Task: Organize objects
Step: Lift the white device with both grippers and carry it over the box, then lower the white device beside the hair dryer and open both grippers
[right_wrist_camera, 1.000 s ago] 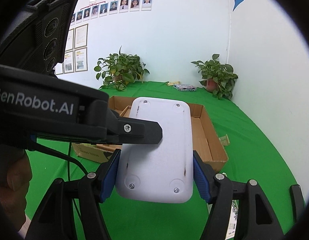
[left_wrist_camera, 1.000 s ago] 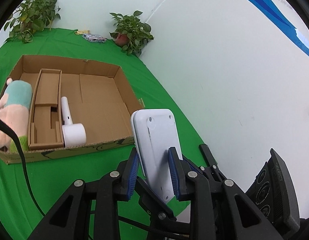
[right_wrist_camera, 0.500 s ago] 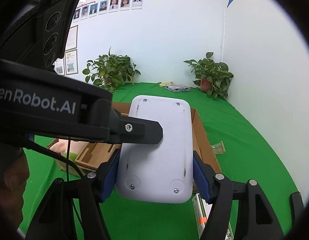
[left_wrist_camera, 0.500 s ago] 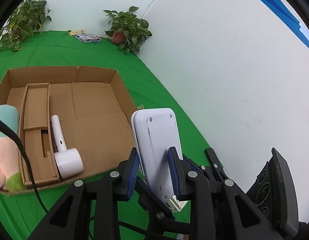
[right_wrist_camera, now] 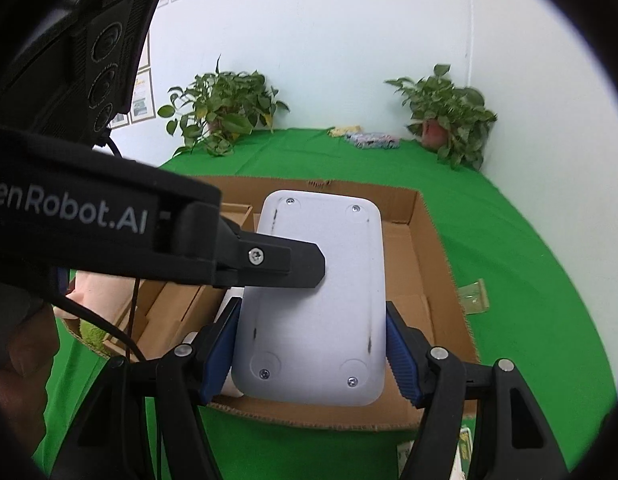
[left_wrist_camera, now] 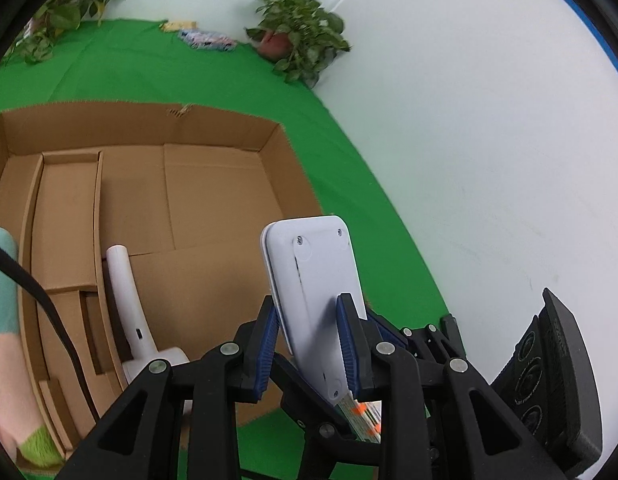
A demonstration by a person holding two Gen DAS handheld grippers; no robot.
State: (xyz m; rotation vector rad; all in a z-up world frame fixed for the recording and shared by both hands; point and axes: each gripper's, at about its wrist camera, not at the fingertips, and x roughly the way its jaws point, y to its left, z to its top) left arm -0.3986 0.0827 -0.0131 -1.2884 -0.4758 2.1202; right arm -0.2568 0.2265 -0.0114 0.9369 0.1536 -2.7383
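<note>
Green cloth covers the floor as both grippers, left gripper (left_wrist_camera: 309,344) and right gripper (right_wrist_camera: 311,354), clamp one white flat device (right_wrist_camera: 315,300) above the near edge of an open cardboard box (right_wrist_camera: 429,264); beyond, potted plants (right_wrist_camera: 445,112) line the white wall.

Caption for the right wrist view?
Both tools grip a white flat device above the cardboard box.

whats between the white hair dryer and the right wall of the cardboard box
Bare cardboard floor. In the left wrist view nothing lies between the white hair dryer and the cardboard box's right wall; the held white slab hides the nearest part.
</note>
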